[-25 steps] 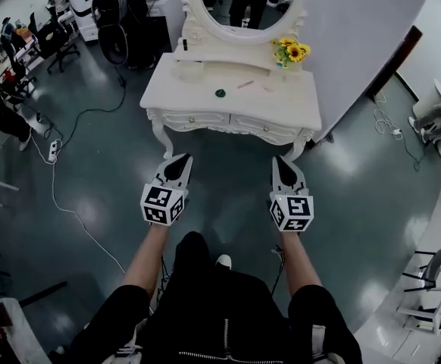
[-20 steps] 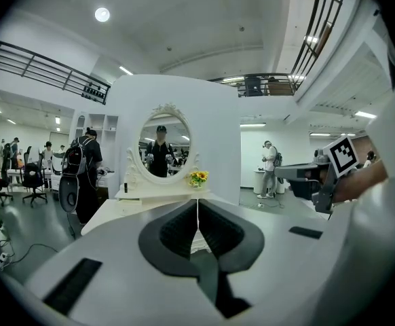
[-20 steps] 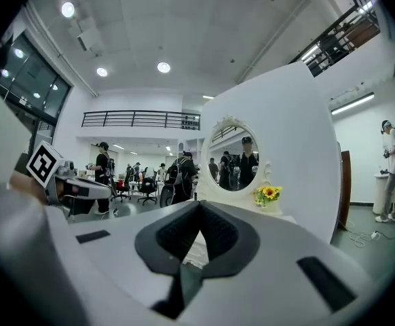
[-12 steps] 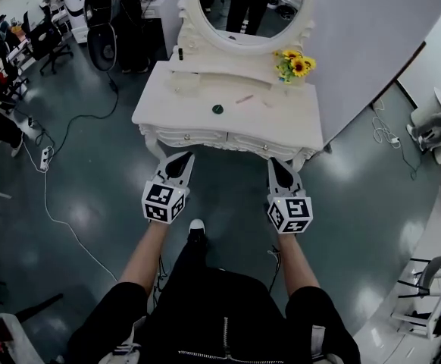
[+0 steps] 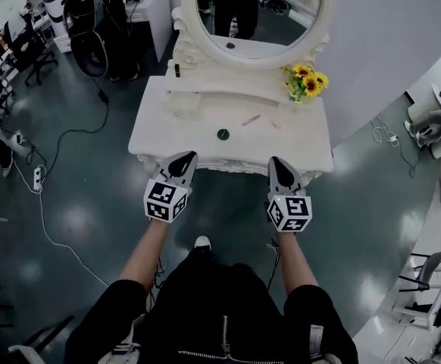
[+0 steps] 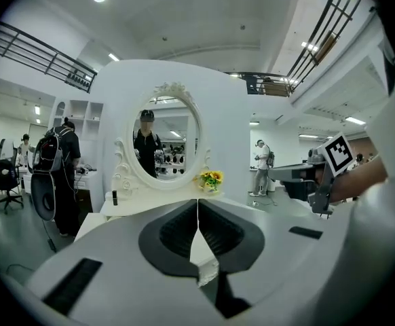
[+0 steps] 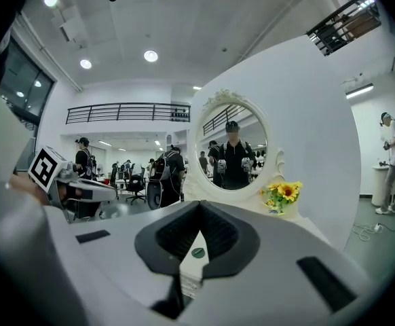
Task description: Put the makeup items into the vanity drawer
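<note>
- Facing the vanity point(image 5: 167, 127) at 12 o'clock, both grippers have their tips near its front edge.
- Left gripper point(image 5: 184, 158), at 11 o'clock: fingers pressed together, nothing between.
- Right gripper point(image 5: 278, 161), at 1 o'clock: fingers together, empty.
- Green round item point(image 5: 223, 134) sits mid tabletop.
- Pink stick point(image 5: 251, 120) lies at its 1 o'clock, apart.
- Flowers point(image 5: 307, 80) stand at the top's 2 o'clock corner.

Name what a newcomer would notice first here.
The ornate white vanity table with its oval mirror fills the middle, yellow sunflowers at its right rear corner. In front, the left hand-held gripper and right hand-held gripper point at it, jaws shut and empty. A small green round item and a pink stick lie on top.
</note>
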